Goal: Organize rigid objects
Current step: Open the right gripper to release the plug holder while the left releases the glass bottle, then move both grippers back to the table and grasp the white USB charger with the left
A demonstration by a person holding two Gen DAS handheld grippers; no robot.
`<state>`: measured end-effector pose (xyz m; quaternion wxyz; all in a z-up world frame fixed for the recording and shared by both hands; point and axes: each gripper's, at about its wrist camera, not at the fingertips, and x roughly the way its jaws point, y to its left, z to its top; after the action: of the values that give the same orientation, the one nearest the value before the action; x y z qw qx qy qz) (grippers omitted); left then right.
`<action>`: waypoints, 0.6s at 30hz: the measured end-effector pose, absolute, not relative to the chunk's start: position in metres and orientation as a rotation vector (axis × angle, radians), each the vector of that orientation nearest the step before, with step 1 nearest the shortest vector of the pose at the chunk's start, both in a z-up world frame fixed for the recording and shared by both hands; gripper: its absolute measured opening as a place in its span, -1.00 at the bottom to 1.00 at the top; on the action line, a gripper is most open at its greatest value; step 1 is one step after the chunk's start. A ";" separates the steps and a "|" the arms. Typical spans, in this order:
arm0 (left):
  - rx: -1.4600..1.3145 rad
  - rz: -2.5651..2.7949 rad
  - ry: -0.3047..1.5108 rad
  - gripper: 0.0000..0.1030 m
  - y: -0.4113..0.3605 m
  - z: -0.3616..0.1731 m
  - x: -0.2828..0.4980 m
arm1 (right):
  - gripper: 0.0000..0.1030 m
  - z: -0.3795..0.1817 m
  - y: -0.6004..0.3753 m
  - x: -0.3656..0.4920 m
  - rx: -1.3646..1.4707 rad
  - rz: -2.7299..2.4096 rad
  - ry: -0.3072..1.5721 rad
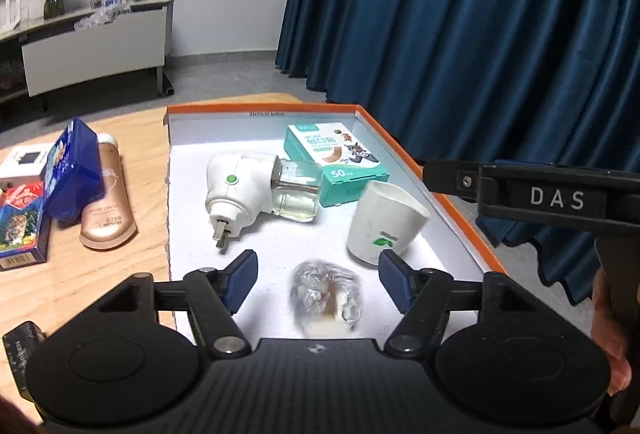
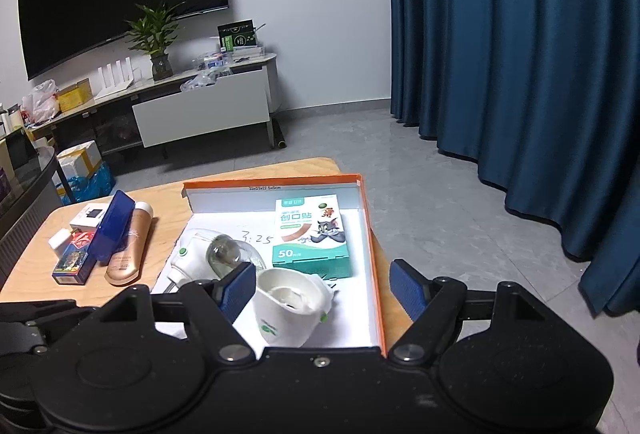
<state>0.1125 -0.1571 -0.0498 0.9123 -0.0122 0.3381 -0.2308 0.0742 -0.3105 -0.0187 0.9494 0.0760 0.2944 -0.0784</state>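
An orange-rimmed white box (image 1: 400, 146) on the wooden table holds a white plug-in vaporizer (image 1: 240, 190), a teal bandage box (image 1: 336, 164), a tilted white paper cup (image 1: 386, 222) and a clear plastic-wrapped item (image 1: 326, 294). My left gripper (image 1: 316, 278) is open and empty above the wrapped item. My right gripper (image 2: 324, 290) is open and empty over the box's near right corner; the cup (image 2: 292, 310) lies between its fingers, untouched. The box (image 2: 370, 242), vaporizer (image 2: 200, 254) and bandage box (image 2: 310, 238) also show in the right wrist view.
Left of the box on the table (image 1: 80, 274) lie a bronze tube (image 1: 106, 202), a blue case (image 1: 74, 174) and small cartons (image 1: 20, 222). The right gripper's body (image 1: 560, 194) shows at right. Blue curtains (image 2: 520, 54) hang behind; a TV stand (image 2: 200, 106) stands far left.
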 end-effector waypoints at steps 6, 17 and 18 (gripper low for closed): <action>-0.020 -0.394 0.692 0.82 -0.150 -0.038 0.107 | 0.72 -0.011 -0.302 0.062 0.149 -0.160 0.587; -0.006 -0.234 0.663 1.00 -0.108 -0.019 0.083 | 0.84 0.004 -0.261 0.046 0.131 -0.093 0.574; -0.013 -0.219 0.663 1.00 -0.101 -0.020 0.080 | 0.85 0.004 -0.257 0.045 0.128 -0.083 0.573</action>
<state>0.0803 -0.1009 -0.0197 0.9397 -0.0062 0.3246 -0.1074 0.0448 -0.2568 0.0041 0.9564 0.0632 0.2822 -0.0407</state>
